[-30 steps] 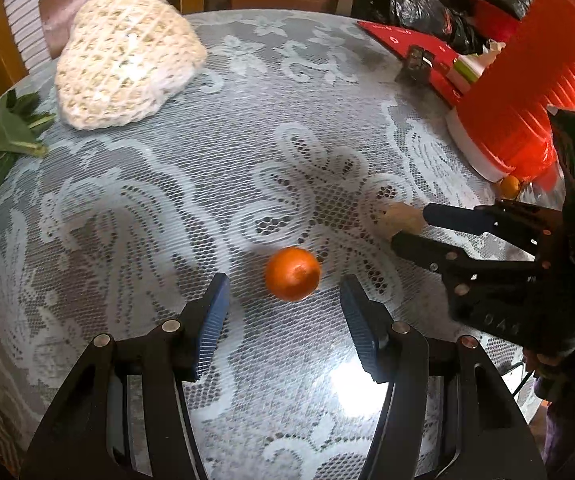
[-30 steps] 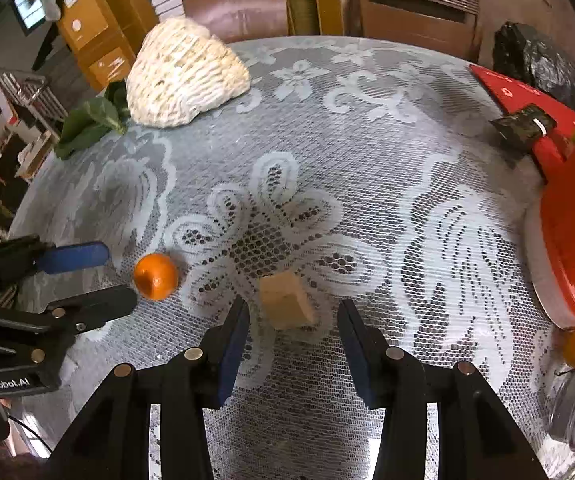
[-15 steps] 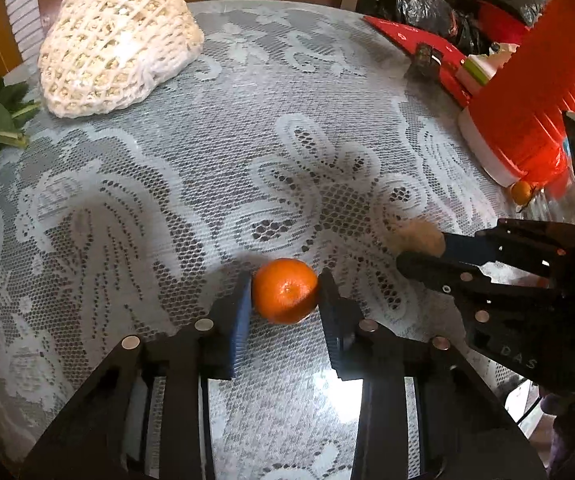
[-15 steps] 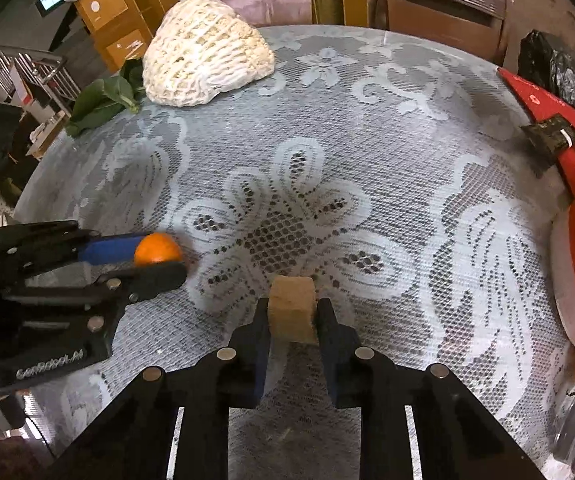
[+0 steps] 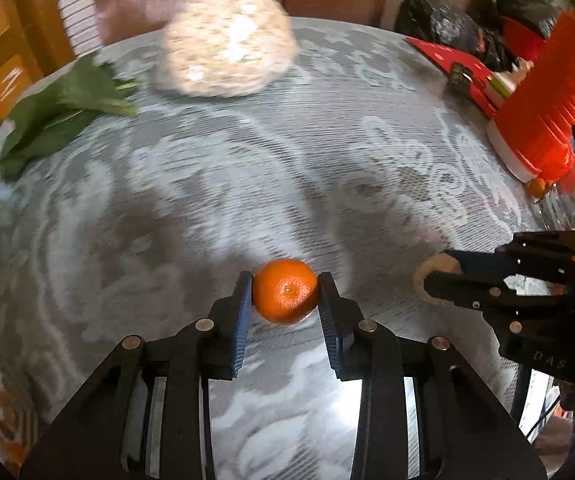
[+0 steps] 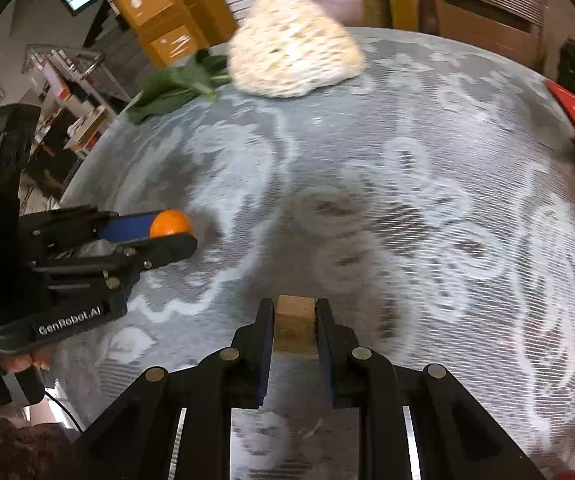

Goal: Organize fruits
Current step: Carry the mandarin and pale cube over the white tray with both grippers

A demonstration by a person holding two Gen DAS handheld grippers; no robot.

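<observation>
A small orange mandarin (image 5: 286, 291) is clamped between the blue pads of my left gripper (image 5: 286, 294), above the lace-covered round table (image 5: 215, 184). My right gripper (image 6: 295, 322) is shut on a tan, block-shaped piece (image 6: 295, 320). In the left wrist view the right gripper (image 5: 427, 280) sits at the right, with the tan piece (image 5: 437, 272) at its tip. In the right wrist view the left gripper (image 6: 175, 236) shows at the left, holding the mandarin (image 6: 169, 223).
A white foam-net bundle (image 5: 225, 40) and green leaves (image 5: 59, 116) lie at the table's far side. A red stack of cups (image 5: 547, 100) lies at the right with a second small mandarin (image 5: 537, 187) below it. Black bags (image 5: 443, 28) and a red packet (image 5: 455, 64) sit behind. Chairs ring the table.
Both grippers closed, the left on the mandarin and the right on the tan piece. Both then shifted with their loads, so the foam bundle and leaves now appear nearer the middle of both views.
</observation>
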